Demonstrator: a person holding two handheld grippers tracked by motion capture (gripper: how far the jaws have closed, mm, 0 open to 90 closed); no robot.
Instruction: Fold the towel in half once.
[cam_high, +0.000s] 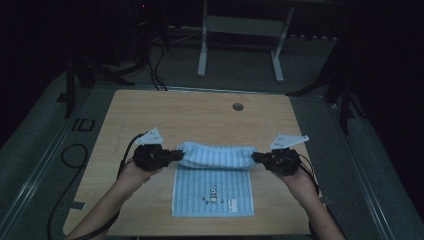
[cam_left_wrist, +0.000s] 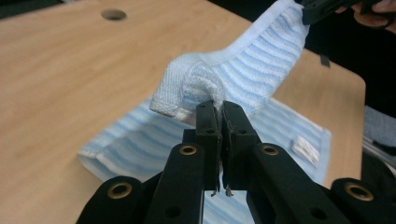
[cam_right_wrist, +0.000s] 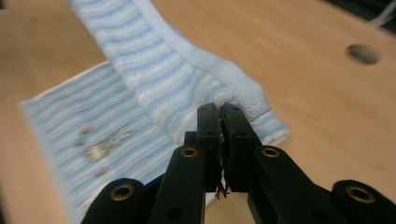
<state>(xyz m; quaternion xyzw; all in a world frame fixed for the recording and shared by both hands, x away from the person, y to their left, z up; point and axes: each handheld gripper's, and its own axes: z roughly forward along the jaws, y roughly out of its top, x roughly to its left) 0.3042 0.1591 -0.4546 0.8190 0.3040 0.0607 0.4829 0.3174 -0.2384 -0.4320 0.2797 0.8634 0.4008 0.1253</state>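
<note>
- The towel (cam_high: 215, 192), light blue with paler stripes, lies on the wooden table (cam_high: 200, 115) towards the person's side, its far edge lifted and held up in a sagging band between the two tools.
- The near part of it rests flat on the wood, with a small printed rabbit figure (cam_high: 213, 191) and a white label (cam_high: 231, 204) close to the near hem.
- The left gripper (cam_high: 178, 154) has its jaws pressed together on the towel's far left corner; in the left gripper view the hemmed corner bunches up just above the black pads (cam_left_wrist: 208, 122).
- The right gripper (cam_high: 255, 157) is likewise clamped on the far right corner, the fabric folding over its jaw tips in the right gripper view.
- Each tool sits in one of the person's hands, forearms coming in from the near edge of the table.
- A round hole (cam_high: 238, 106) is cut in the tabletop beyond the towel, well apart from it.
- Past the table, the white legs of another stand (cam_high: 202, 55) rise from the dim floor.
</note>
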